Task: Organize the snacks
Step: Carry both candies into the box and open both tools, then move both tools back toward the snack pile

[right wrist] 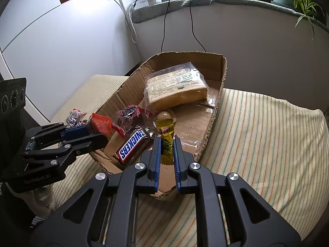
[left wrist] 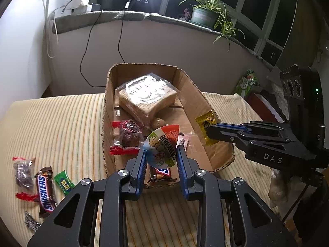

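An open cardboard box sits on a striped cloth. In it lie a wrapped bread block, a red-wrapped dark snack, a Snickers bar and a brown ball candy. My left gripper is shut on a round jelly cup above the box's near end. My right gripper is shut on a yellow candy packet over the box.
On the cloth left of the box lie a second Snickers bar, a green packet, a red-ended dark snack packet and a small dark wrapper. A windowsill with a potted plant and hanging cables stands behind.
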Motion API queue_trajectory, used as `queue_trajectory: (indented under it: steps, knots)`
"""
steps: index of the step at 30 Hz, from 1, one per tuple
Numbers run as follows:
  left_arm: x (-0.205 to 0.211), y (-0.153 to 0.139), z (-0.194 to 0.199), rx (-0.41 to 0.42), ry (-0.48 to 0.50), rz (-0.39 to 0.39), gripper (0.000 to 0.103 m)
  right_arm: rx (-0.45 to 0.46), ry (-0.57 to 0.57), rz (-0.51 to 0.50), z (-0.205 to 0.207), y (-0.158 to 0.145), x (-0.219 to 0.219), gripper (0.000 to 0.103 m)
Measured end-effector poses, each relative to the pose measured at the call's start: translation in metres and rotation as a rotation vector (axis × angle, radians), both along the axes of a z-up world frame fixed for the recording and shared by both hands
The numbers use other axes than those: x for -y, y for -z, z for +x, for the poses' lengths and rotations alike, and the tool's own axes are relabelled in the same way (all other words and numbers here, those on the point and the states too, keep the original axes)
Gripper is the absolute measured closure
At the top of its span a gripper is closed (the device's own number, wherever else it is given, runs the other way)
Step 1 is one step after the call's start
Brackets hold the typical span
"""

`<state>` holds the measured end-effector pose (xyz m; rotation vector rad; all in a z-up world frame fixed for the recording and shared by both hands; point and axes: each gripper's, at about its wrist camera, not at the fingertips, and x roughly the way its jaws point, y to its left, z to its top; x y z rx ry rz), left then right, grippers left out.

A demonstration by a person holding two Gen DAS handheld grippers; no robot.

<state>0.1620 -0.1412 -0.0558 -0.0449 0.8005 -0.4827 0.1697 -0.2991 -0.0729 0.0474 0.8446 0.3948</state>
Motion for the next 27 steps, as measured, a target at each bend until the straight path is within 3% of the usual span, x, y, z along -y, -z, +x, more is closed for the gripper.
queue_trajectory:
  steps: [7,9,15,27]
  knots:
    - [0.000,0.002,0.004,-0.013,-0.015,0.005,0.072,0.000,0.005,0.000,0.001,0.001,0.002,0.087]
    - [-0.001,0.002,0.005,-0.012,-0.019,0.009,0.069,0.003,0.010,-0.002,0.001,0.001,0.002,0.063]
    - [-0.007,-0.001,0.002,-0.006,-0.025,-0.005,0.069,0.029,-0.013,-0.002,-0.005,-0.004,-0.005,0.041]
    - [-0.028,-0.010,-0.014,0.017,-0.051,-0.020,0.069,0.063,-0.018,-0.020,-0.021,-0.017,-0.022,0.034]
